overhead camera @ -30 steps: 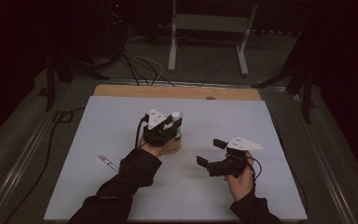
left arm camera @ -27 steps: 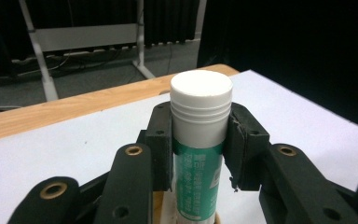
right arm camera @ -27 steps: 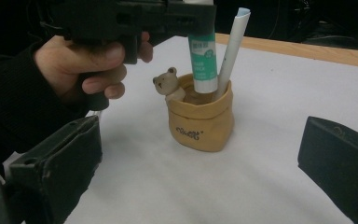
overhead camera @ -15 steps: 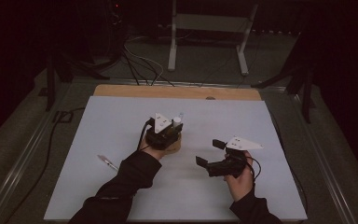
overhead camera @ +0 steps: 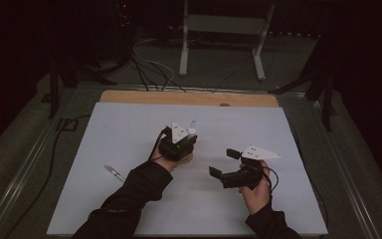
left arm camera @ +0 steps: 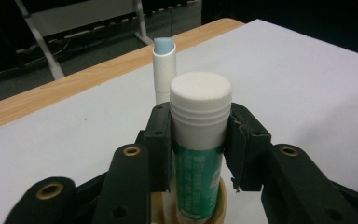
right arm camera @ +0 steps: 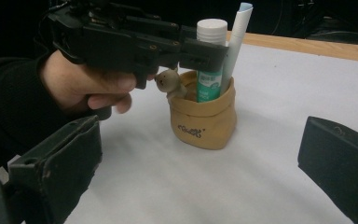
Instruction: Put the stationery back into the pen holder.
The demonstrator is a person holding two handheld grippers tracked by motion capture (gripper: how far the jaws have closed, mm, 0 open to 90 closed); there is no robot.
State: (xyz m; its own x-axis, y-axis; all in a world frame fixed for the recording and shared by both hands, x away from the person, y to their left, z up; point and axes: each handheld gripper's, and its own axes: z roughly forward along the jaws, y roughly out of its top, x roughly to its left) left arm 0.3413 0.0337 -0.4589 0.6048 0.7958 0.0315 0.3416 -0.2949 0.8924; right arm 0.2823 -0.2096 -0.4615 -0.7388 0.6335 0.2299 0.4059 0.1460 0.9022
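Tabletop (overhead camera: 129, 129) in white carries, near its middle, a tan pen pot (right arm camera: 204, 122). We see our left gripper (left arm camera: 199, 140) clamped around the white-capped glue stick (left arm camera: 199, 116) standing in it, beside a blue-tipped pen (left arm camera: 163, 65). Our right gripper (overhead camera: 225, 163) waits wide open, empty, nearer the right edge.

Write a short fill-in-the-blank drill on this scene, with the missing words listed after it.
1. The left gripper is shut on the ____ with the white cap.
2. The glue stick stands in a tan ____.
3. The right gripper's jaws stand ____, with nothing between them.
4. A small toy ____ hangs on the holder's rim.

Missing words: glue stick; holder; open; bear
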